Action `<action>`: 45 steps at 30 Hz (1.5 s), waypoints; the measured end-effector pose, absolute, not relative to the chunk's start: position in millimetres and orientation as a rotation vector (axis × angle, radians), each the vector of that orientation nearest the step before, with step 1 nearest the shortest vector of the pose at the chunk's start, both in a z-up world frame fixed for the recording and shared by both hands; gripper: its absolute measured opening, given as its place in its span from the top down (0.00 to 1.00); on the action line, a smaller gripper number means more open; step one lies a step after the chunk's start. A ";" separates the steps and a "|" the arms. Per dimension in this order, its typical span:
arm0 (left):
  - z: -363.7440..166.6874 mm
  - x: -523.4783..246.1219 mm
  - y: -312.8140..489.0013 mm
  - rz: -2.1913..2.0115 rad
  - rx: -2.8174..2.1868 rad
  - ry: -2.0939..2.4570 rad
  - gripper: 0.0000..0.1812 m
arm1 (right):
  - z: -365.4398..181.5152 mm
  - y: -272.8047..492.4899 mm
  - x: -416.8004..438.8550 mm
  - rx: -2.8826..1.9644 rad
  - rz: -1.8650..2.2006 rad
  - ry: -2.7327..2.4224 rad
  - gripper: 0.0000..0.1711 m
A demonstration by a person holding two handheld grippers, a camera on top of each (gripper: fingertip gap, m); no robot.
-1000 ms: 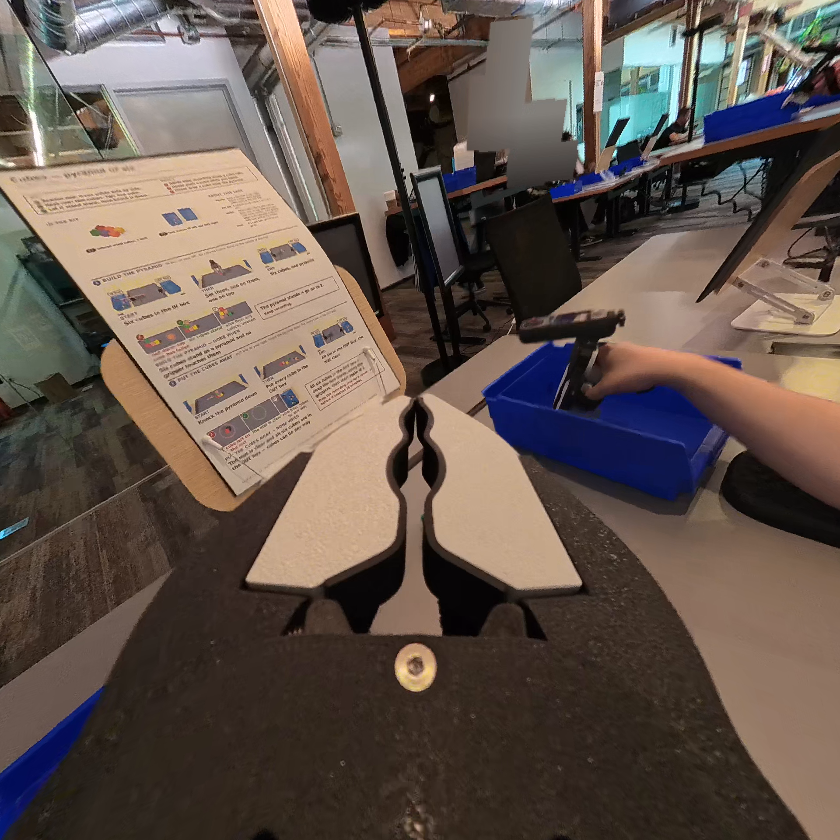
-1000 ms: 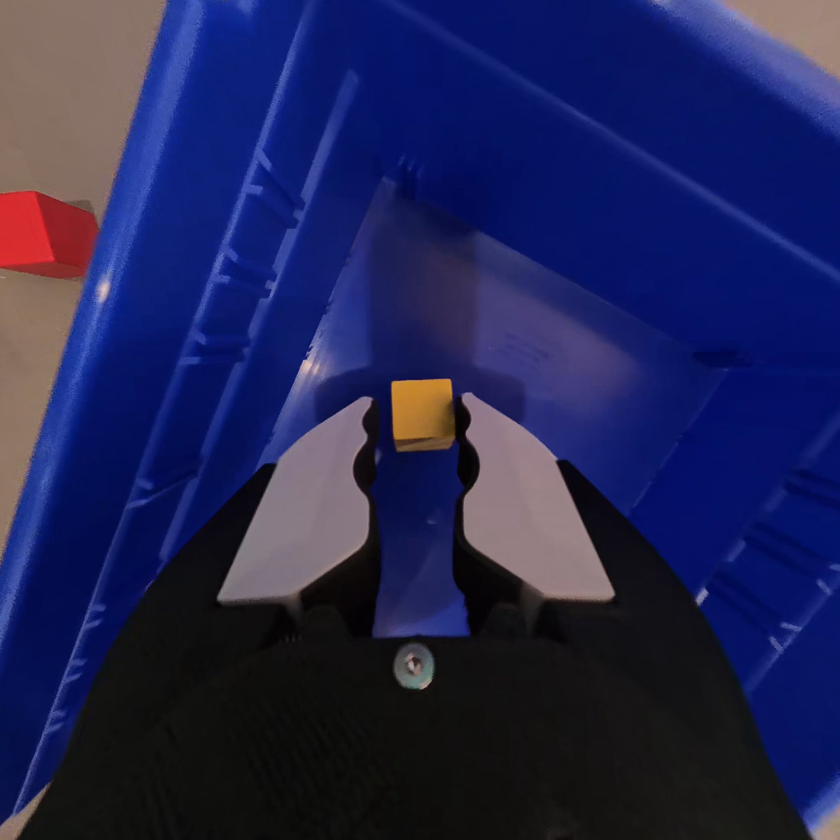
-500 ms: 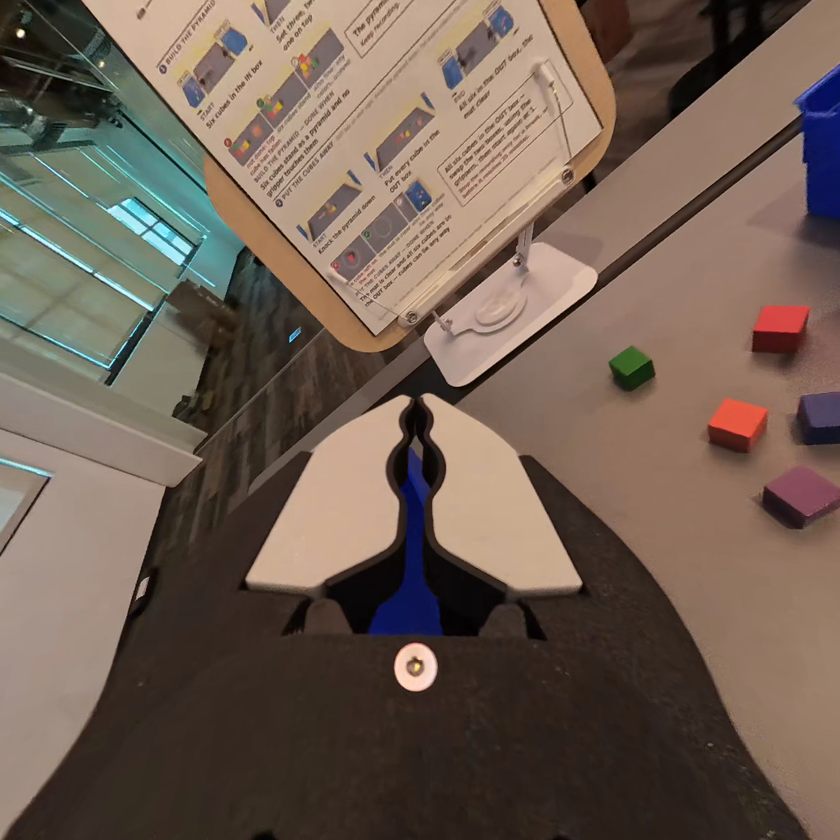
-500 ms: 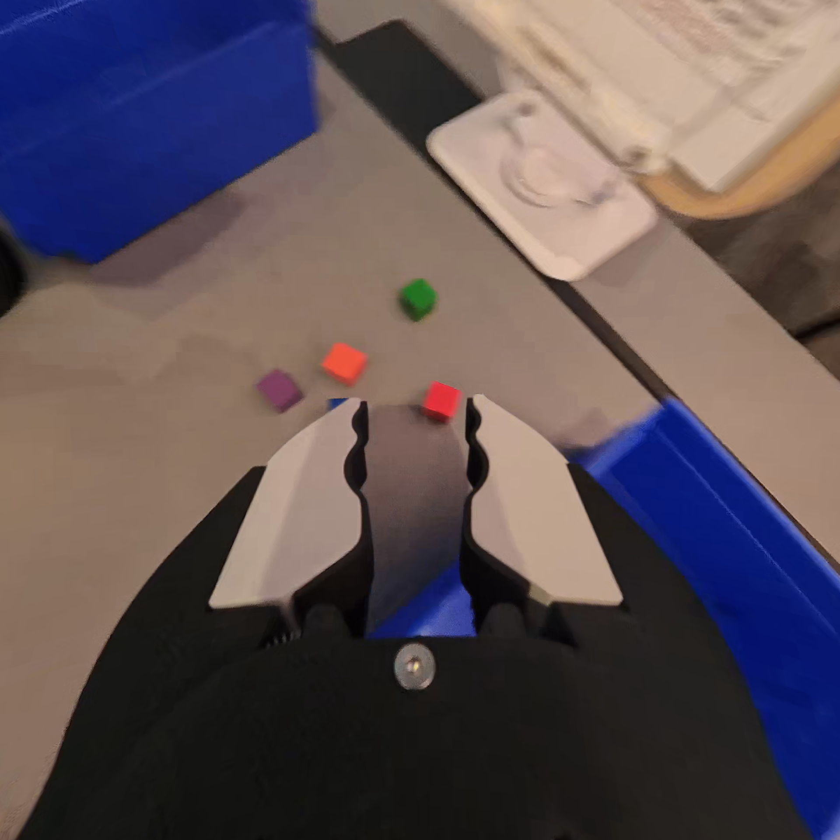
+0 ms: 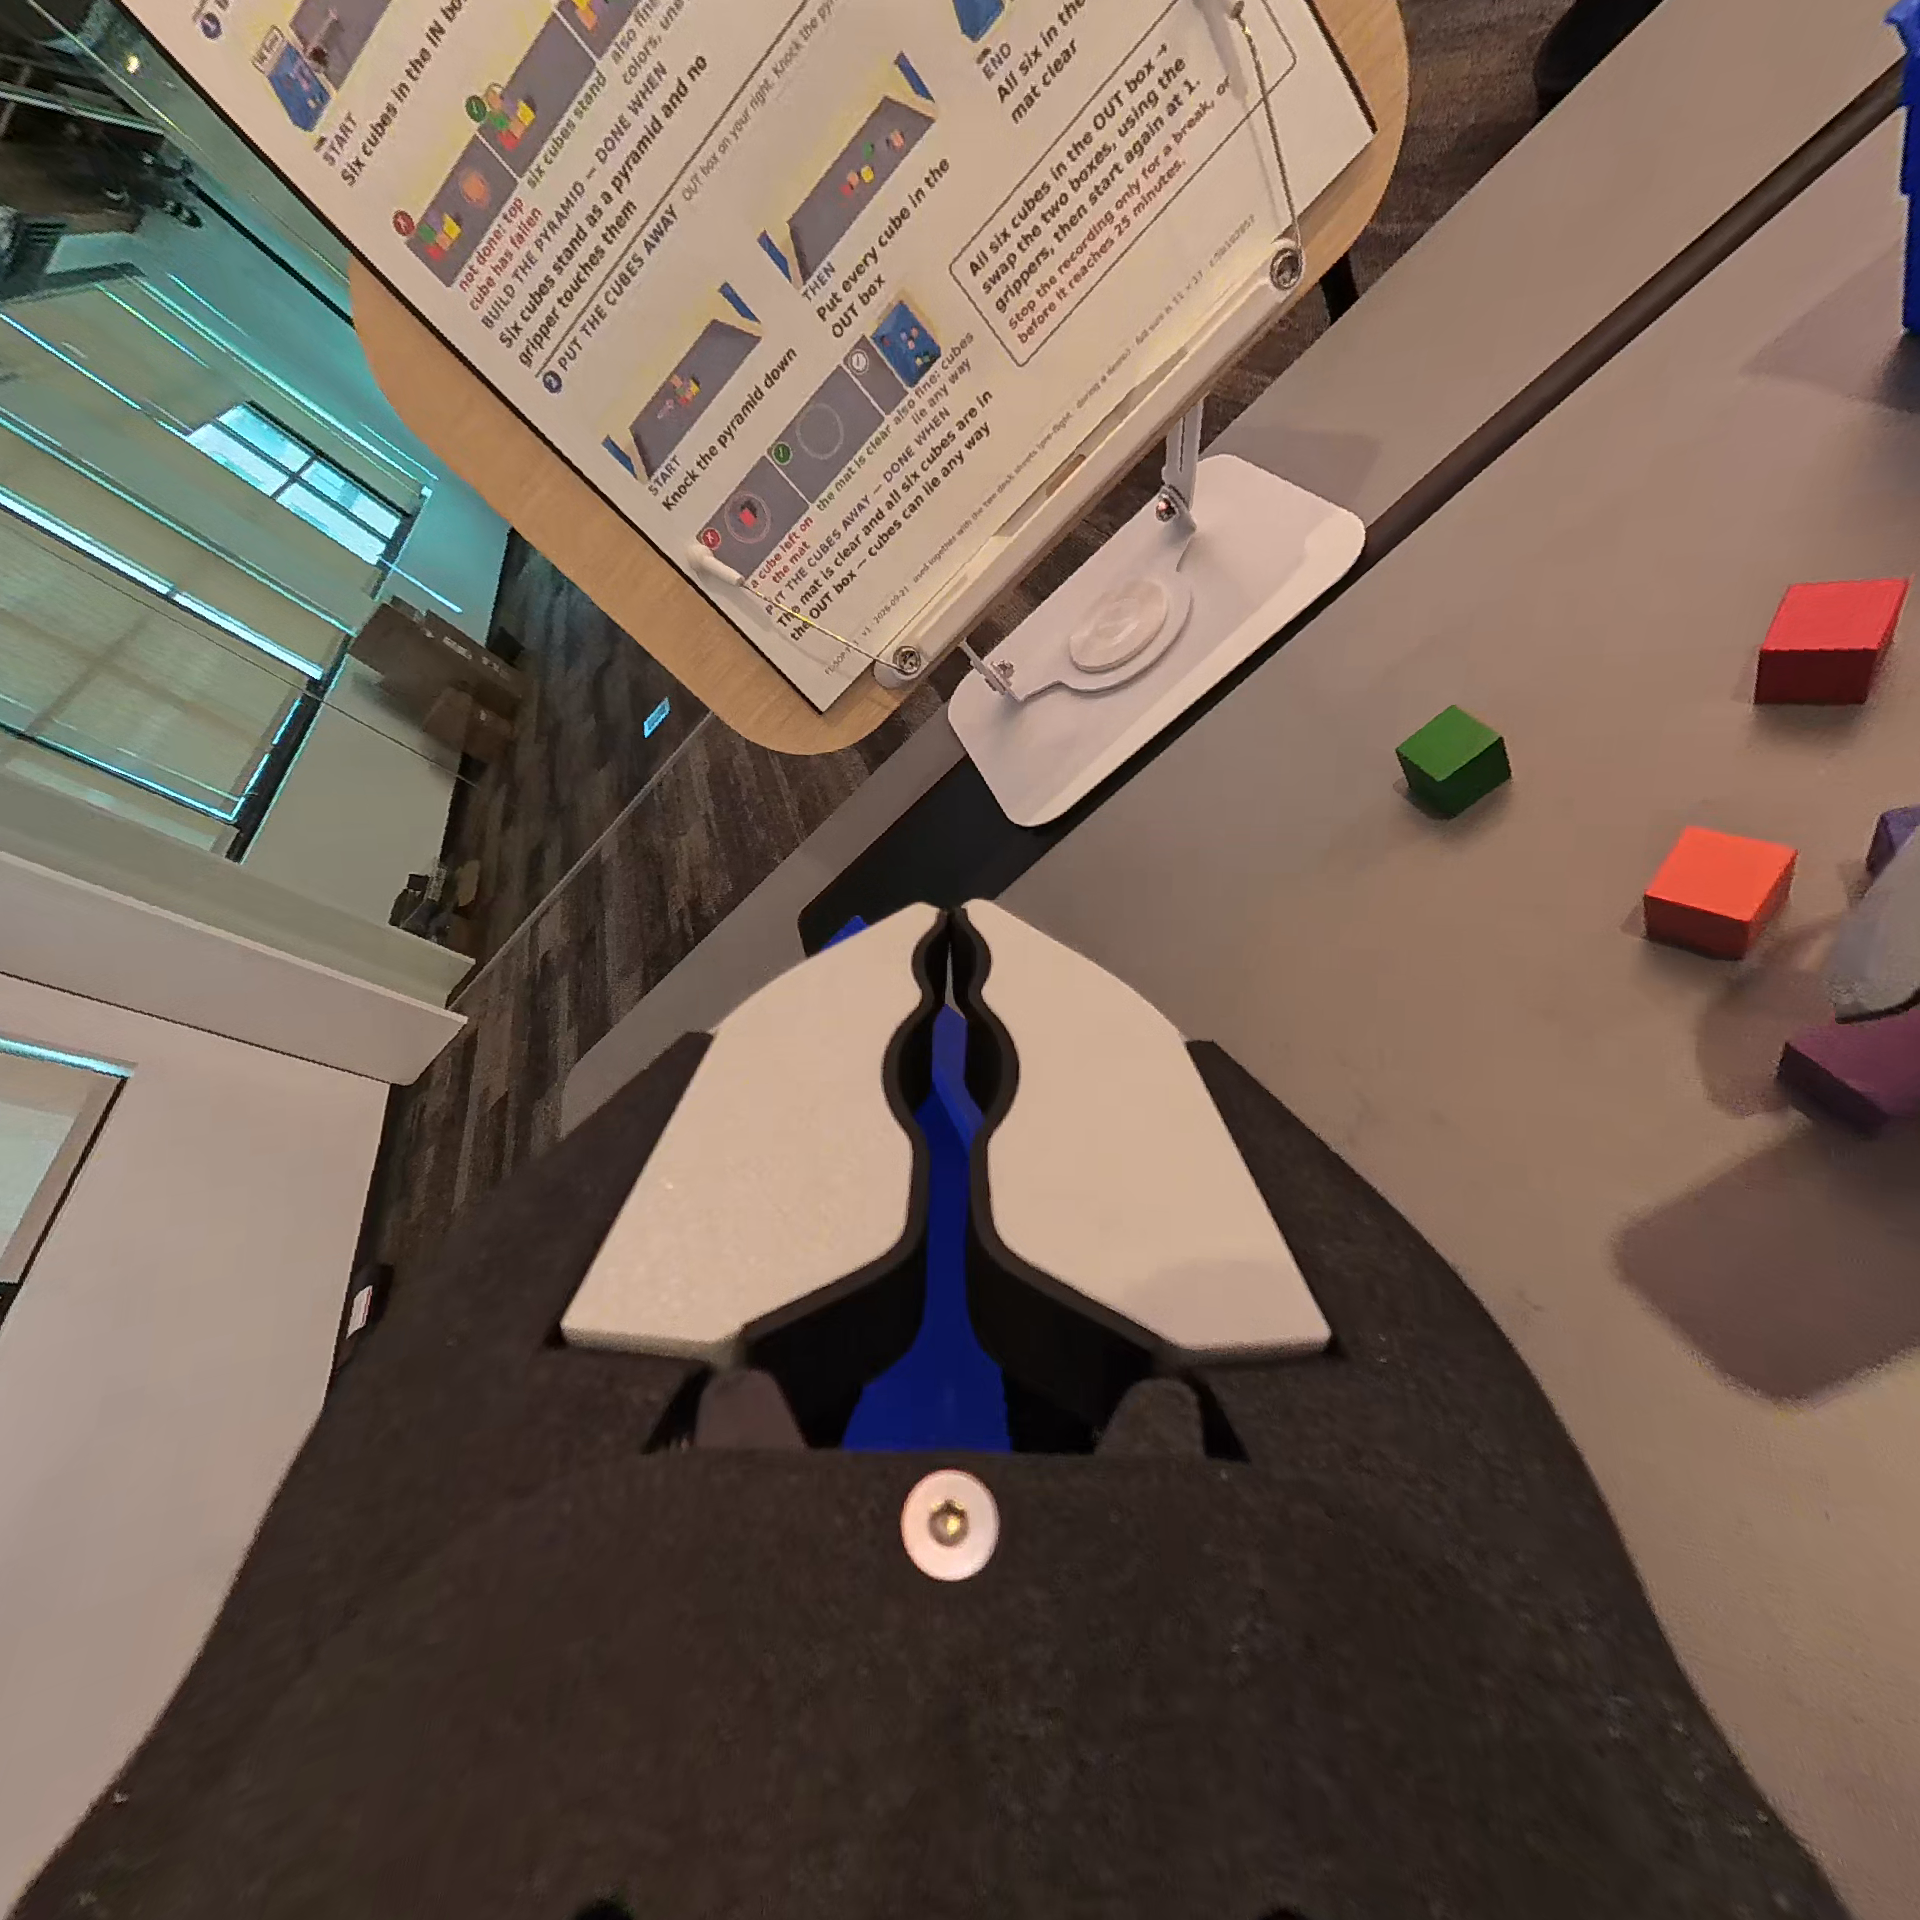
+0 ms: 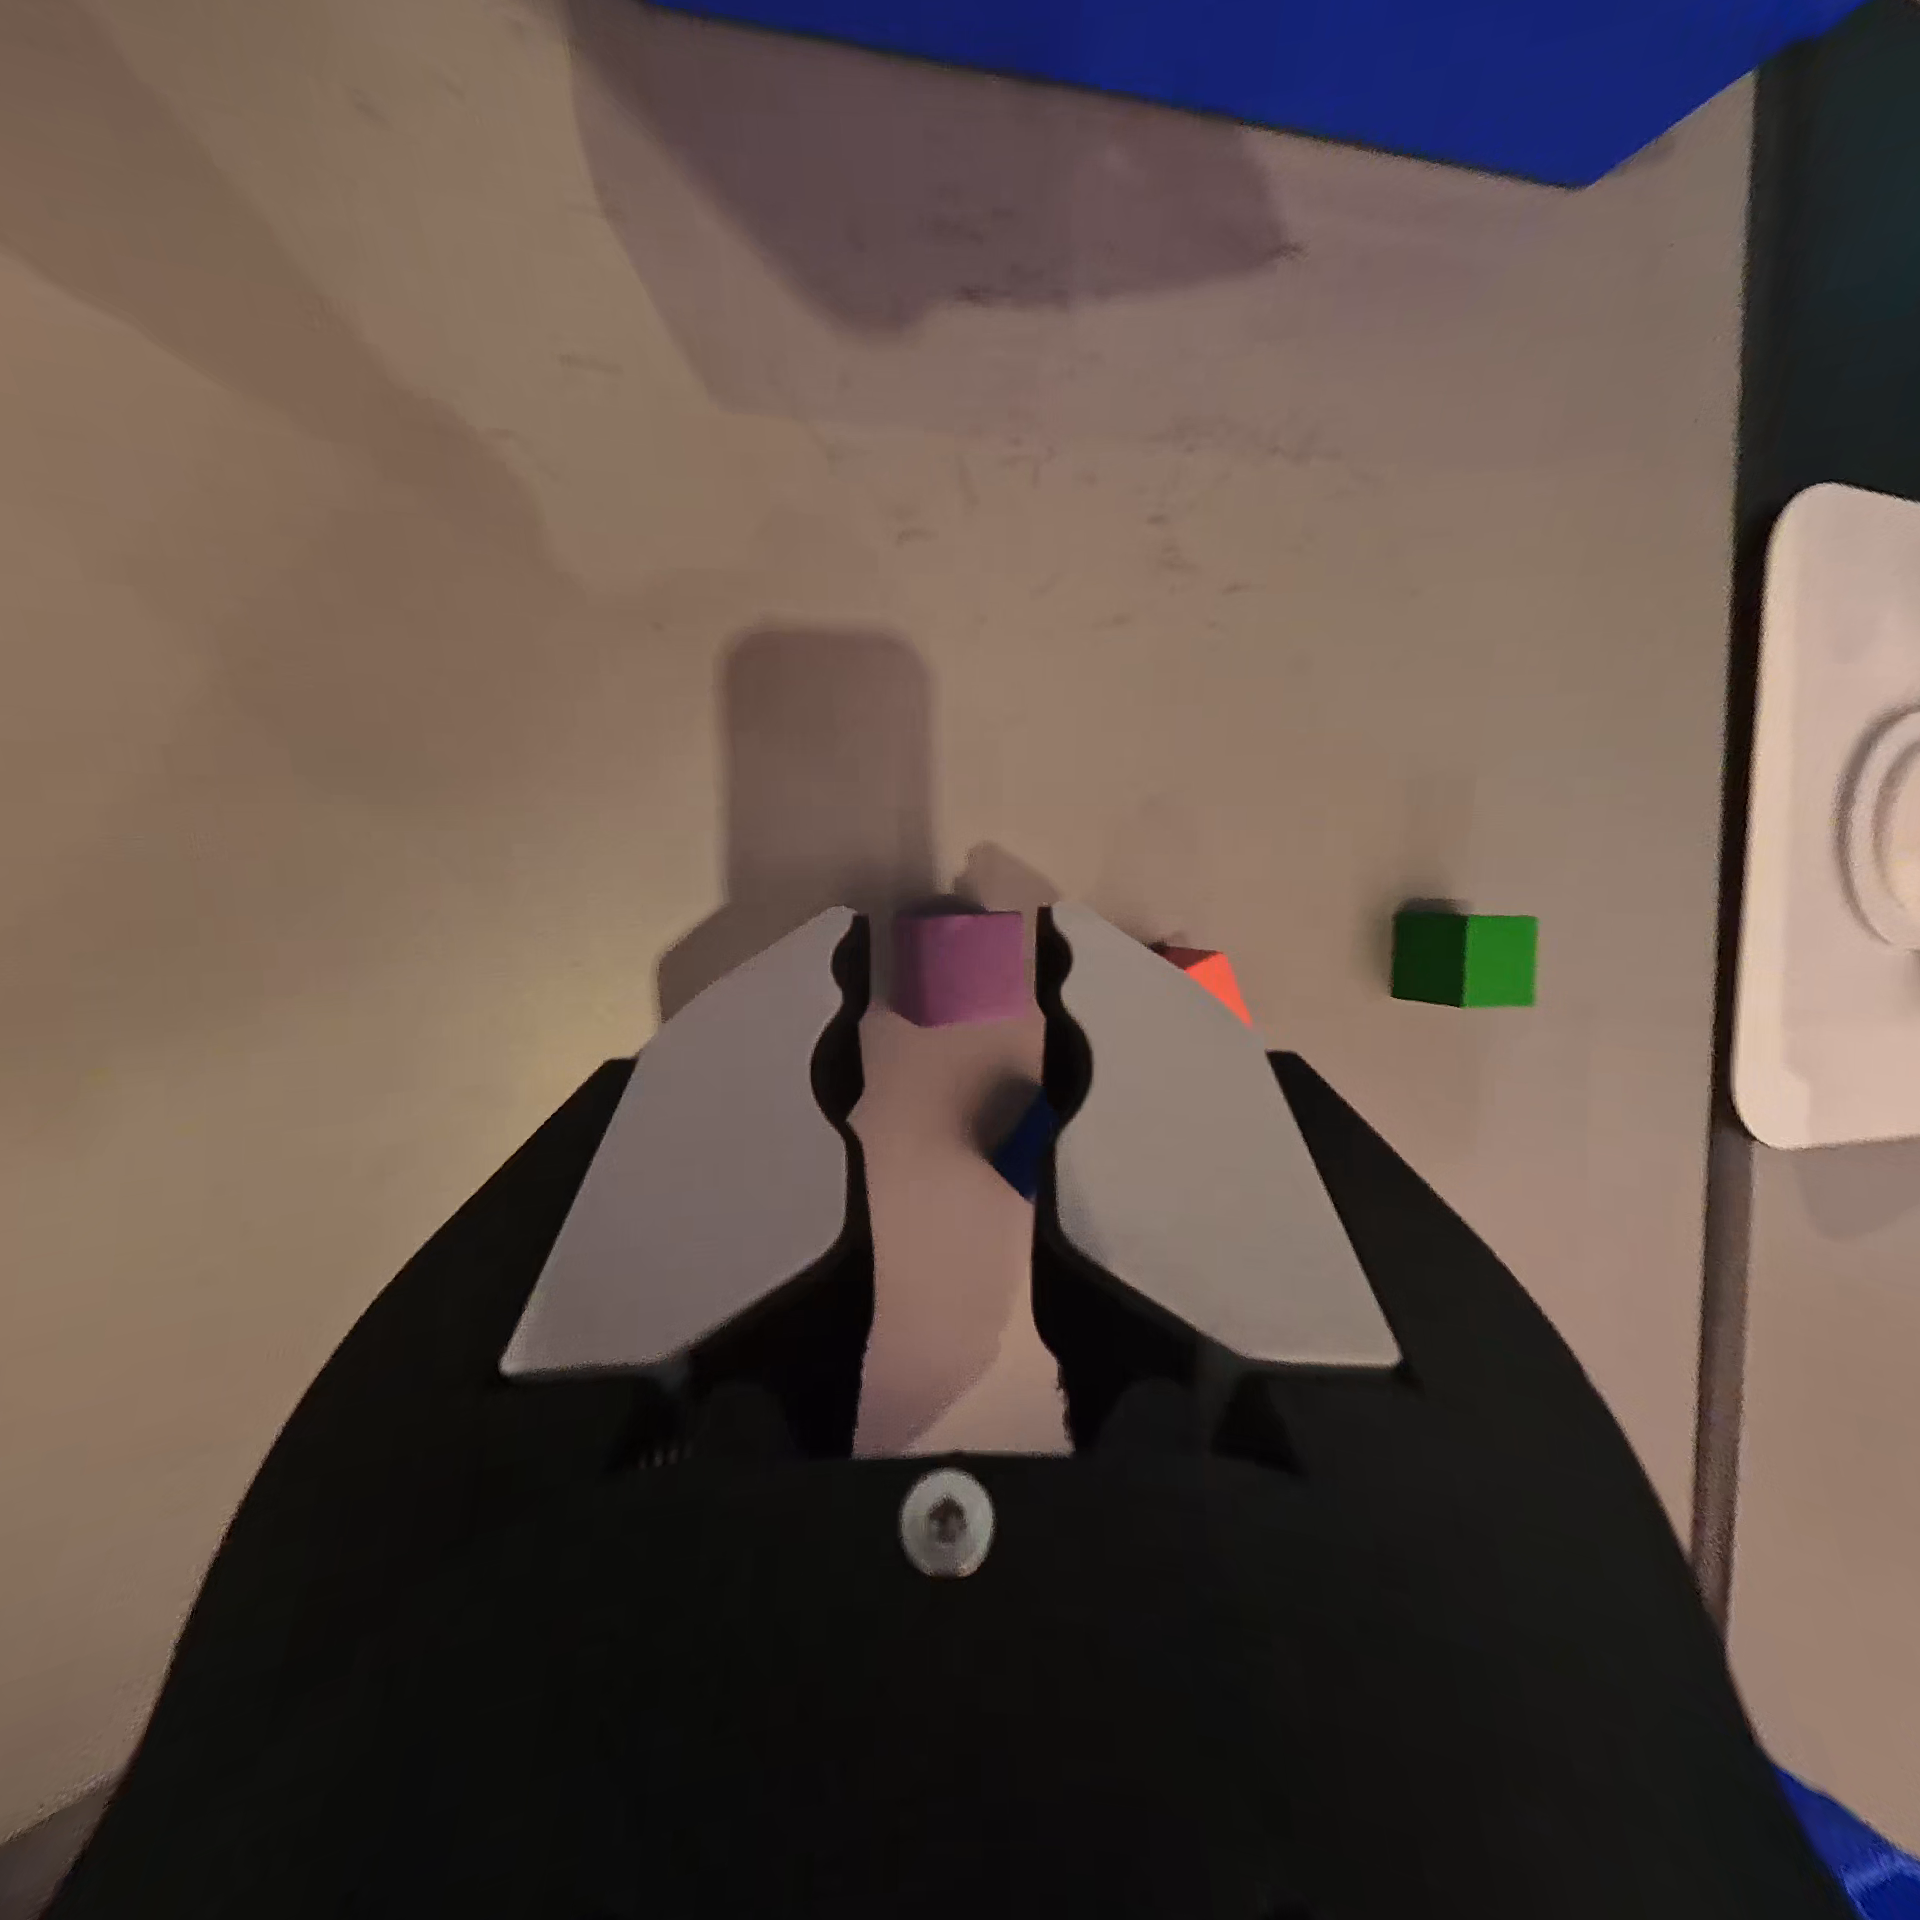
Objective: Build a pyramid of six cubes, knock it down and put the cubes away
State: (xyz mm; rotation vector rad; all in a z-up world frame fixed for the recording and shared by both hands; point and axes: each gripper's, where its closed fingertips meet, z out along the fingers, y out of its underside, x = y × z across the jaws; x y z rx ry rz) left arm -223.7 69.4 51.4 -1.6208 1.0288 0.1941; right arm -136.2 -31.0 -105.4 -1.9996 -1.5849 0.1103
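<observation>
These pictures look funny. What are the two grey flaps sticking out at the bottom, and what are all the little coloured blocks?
The grey flaps are the jaws of a grabbing tool. A person holds one tool in each hand, and each tool has a camera that looks forward along its jaws, so you see two pictures.

The left gripper has its jaws pressed together and holds nothing. Beyond it stands an instruction sheet on a white stand.

The right gripper has its jaws apart. A purple cube shows right between the tips, but I cannot tell whether they touch it yet.

On the grey table also lie a green cube, an orange cube, a red cube and a dark blue cube. A blue box sits at the far edge.
</observation>
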 end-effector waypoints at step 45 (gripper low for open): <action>40.3 -220.2 66.2 0.227 -1.638 1.118 1.00 | -136.7 -14.4 213.7 -2.745 -0.097 -0.062 0.78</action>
